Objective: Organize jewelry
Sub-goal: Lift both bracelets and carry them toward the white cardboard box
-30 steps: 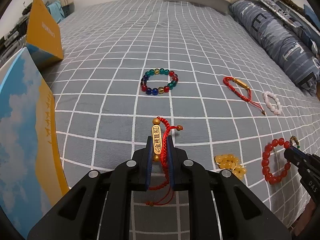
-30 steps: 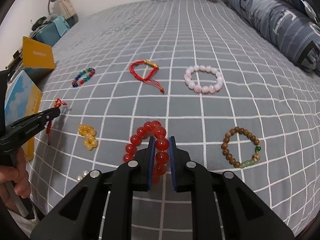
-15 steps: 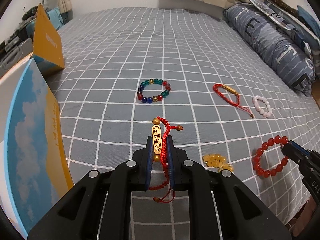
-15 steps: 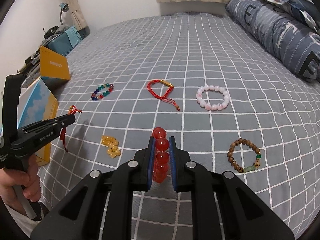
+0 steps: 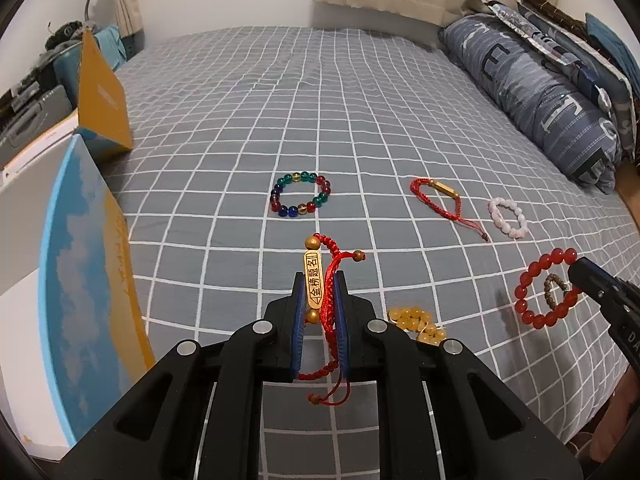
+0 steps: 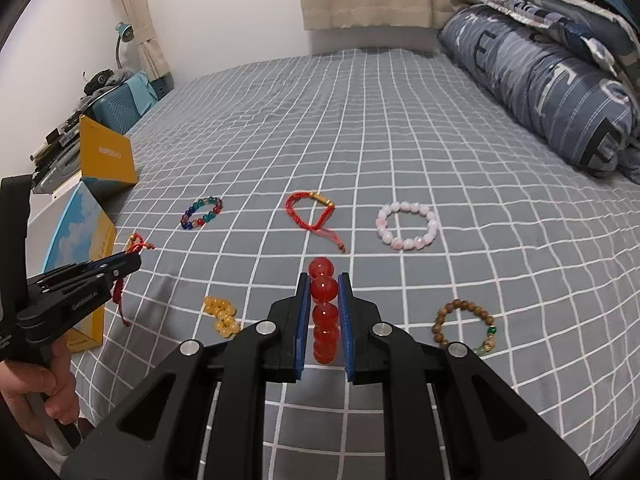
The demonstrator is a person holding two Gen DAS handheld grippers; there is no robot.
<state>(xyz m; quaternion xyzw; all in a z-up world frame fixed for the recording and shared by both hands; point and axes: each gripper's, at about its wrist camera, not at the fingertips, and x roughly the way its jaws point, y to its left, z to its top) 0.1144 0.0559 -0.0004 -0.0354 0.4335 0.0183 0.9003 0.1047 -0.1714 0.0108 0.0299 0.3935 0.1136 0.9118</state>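
Red bead bracelet (image 6: 323, 312) now lifted off the bedsheet (image 6: 360, 140), pinched in R gripper (image 6: 323, 300). L gripper (image 5: 320, 300) still clamps the red cord bracelet w/ gold plate (image 5: 320, 280). Both airborne, prob. headed to box (image 5: 80, 280).

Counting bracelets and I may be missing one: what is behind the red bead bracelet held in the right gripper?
In the left wrist view, the wooden bead bracelet shows through the ring of the red bead bracelet, lying on the bedsheet. Its right part is covered.
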